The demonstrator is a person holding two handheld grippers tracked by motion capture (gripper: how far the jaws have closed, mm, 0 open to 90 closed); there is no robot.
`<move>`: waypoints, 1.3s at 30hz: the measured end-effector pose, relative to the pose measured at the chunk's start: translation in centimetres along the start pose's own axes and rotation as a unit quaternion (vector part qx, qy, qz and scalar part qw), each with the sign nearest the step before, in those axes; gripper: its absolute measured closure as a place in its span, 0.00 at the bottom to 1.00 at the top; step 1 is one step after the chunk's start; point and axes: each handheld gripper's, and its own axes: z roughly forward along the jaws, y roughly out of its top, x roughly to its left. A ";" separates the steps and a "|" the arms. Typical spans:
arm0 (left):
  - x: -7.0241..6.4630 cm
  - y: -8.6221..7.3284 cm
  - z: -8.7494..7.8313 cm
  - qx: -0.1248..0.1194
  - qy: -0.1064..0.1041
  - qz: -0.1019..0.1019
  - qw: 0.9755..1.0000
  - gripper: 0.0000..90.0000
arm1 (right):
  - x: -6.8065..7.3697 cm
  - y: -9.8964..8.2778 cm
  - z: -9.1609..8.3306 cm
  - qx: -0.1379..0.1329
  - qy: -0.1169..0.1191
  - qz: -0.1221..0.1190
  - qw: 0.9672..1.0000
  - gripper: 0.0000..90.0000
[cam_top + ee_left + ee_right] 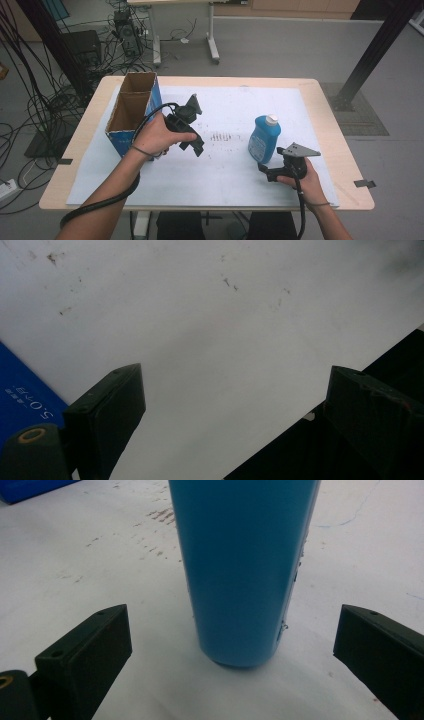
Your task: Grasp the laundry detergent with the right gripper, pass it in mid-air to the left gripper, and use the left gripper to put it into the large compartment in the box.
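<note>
A blue bottle point(264, 139) with a white cap stands upright on the white sheet point(225, 170), right of centre. My right gripper point(266, 170) sits low just in front of it, open. In the right gripper view the bottle's blue body point(245, 570) stands just ahead of the gap, and my right gripper point(232, 630) has its jaws wide apart, touching nothing. My left gripper point(196, 146) hangs over the sheet beside an open blue cardboard box point(131, 107). Seen in its own view, my left gripper point(235, 377) is open with bare sheet between the jaws.
The blue box wall point(22, 395) shows at the lower left of the left gripper view. The wooden table edge point(345, 150) runs past the sheet on the right. Cables point(45, 110) and black frame posts stand on the floor around the table.
</note>
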 end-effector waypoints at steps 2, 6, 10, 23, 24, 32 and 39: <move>0.0 0.0 0.0 0.000 -0.001 -0.001 1.000 0.11 | -0.1 0.0 0.2 0.000 -0.001 0.000 1.000 0.02; 0.0 0.0 0.0 0.000 0.000 -0.001 1.000 0.11 | -0.2 0.1 0.6 -0.003 -0.002 0.002 1.000 0.02; 0.0 0.0 0.0 0.001 0.000 -0.001 1.000 0.11 | -0.3 0.3 1.1 -0.007 -0.004 0.001 1.000 0.02; 0.2 0.1 0.1 0.001 -0.001 -0.002 1.000 0.11 | -0.2 0.6 2.6 -0.016 -0.007 -0.002 1.000 0.02; 0.2 0.1 0.1 0.001 -0.001 -0.002 1.000 0.11 | -0.2 0.6 2.8 -0.017 -0.008 -0.001 1.000 0.02; 0.1 0.1 0.1 0.001 0.000 -0.002 1.000 0.11 | -0.4 0.7 3.2 -0.022 -0.011 0.003 1.000 0.03; 0.1 0.1 0.0 0.001 0.001 -0.003 1.000 0.11 | -0.3 0.6 3.3 -0.024 -0.008 0.006 1.000 0.03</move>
